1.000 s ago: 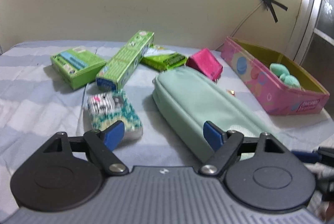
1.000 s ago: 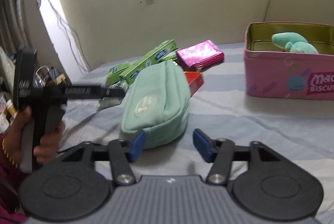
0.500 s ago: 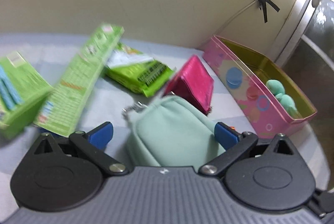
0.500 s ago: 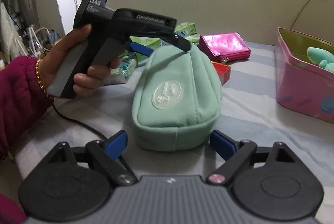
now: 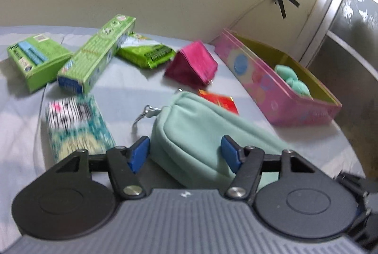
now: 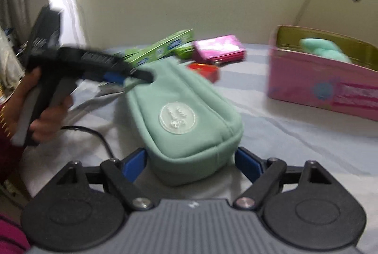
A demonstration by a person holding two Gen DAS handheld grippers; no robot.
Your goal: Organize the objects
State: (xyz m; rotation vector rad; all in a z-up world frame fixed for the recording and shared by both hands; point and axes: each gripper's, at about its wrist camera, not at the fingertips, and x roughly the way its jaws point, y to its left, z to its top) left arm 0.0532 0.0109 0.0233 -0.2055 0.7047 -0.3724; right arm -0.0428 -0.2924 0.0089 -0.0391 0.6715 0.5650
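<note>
I've got the mint pouch [image 6: 186, 116] bracketed at both ends, my judgement being it's too long and floppy for one gripper to carry into the pink tin [image 6: 326, 88]. My right gripper [image 6: 190, 165] is spread wide, blue pads flanking the pouch's near end, contact unclear through the blur. My left gripper [image 5: 185, 154] is at the zipper end, narrower, one pad beside the pouch and the other over its fabric; I cannot tell whether it is squeezing yet. The pouch lies on the bedsheet [image 5: 127, 88] near the tin's long side, a red packet [image 5: 218, 101] half tucked under its far edge. The tin sits open with teal soft items [image 5: 293, 79] inside, likely the collection spot. Beyond the pouch: magenta wallet [image 5: 192, 63], long green carton [image 5: 96, 53], green box [image 5: 35, 60], green wipes pack [image 5: 146, 53]; patterned socks [image 5: 75, 126] are beside it. Writing: round badge on pouch unreadable, tin label blurred, carton print illegible.
</note>
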